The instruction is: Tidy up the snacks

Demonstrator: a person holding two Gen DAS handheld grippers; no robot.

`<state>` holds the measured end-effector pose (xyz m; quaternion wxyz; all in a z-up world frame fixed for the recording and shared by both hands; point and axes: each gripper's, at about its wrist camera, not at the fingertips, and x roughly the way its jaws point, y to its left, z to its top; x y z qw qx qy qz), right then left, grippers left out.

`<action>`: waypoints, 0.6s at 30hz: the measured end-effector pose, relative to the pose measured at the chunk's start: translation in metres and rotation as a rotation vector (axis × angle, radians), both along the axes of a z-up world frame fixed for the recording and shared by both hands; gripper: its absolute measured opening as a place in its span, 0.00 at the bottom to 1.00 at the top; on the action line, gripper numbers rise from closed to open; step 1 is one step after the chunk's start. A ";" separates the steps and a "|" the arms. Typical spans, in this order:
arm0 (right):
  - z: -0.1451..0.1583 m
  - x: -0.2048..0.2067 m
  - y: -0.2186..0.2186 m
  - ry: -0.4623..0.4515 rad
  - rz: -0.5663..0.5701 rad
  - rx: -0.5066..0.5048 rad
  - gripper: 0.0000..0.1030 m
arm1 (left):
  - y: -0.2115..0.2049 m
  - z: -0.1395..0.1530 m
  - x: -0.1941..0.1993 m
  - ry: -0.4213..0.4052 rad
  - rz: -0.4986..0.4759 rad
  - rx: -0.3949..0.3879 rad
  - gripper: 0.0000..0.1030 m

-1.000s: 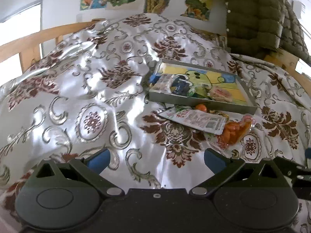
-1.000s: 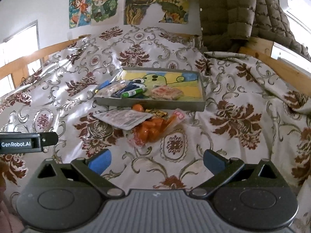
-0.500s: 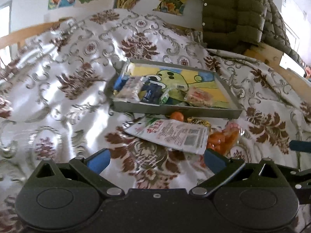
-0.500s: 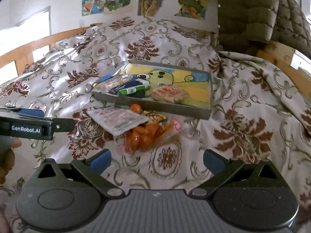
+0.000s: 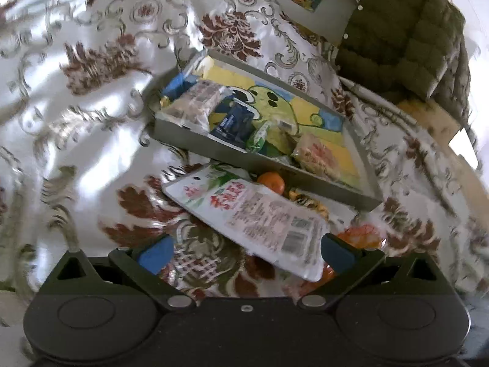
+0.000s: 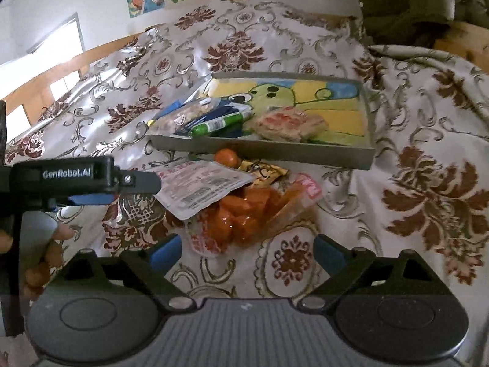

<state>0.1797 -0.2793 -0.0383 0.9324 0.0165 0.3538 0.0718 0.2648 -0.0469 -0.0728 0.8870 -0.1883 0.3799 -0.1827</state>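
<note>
Snacks lie loose on a bed under a shiny white cloth with brown floral pattern (image 6: 428, 98), just in front of a shallow grey cardboard tray with a green cartoon printed on its floor (image 6: 365, 116). Nearest is a flat white plastic snack pouch with red print and a barcode (image 5: 253, 217), overlapping a clear crinkly bag of orange pieces (image 6: 244, 214); a small orange fruit (image 6: 226, 157) and a small yellow wrapped sweet (image 6: 264, 169) sit against the tray's front wall. 4 or so packets are already in the tray.

The left claw (image 5: 244, 246) is spread wide over the white pouch, pads not touching it. The right claw (image 6: 247, 249) has just been closing a little but stands wide apart, empty, above the orange bag.

Both packets look light, thin and slippery, likely to flop and slide on the satin; pinching a sealed edge or a corner seems safest, since a grip across the middle could crush the contents. The overlap means lifting the pouch may drag the bag. The tray's right half offers open room; its low wall must be cleared.
</note>
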 end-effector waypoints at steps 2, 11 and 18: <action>-0.005 0.008 0.002 0.010 -0.001 0.003 0.90 | 0.002 -0.004 0.003 0.010 0.019 -0.061 0.99; -0.024 0.036 0.004 0.022 -0.038 -0.006 0.87 | 0.009 -0.023 0.016 0.083 0.023 -0.311 0.91; -0.029 0.043 0.010 -0.004 -0.054 -0.017 0.81 | 0.017 -0.033 0.021 0.088 0.084 -0.395 0.68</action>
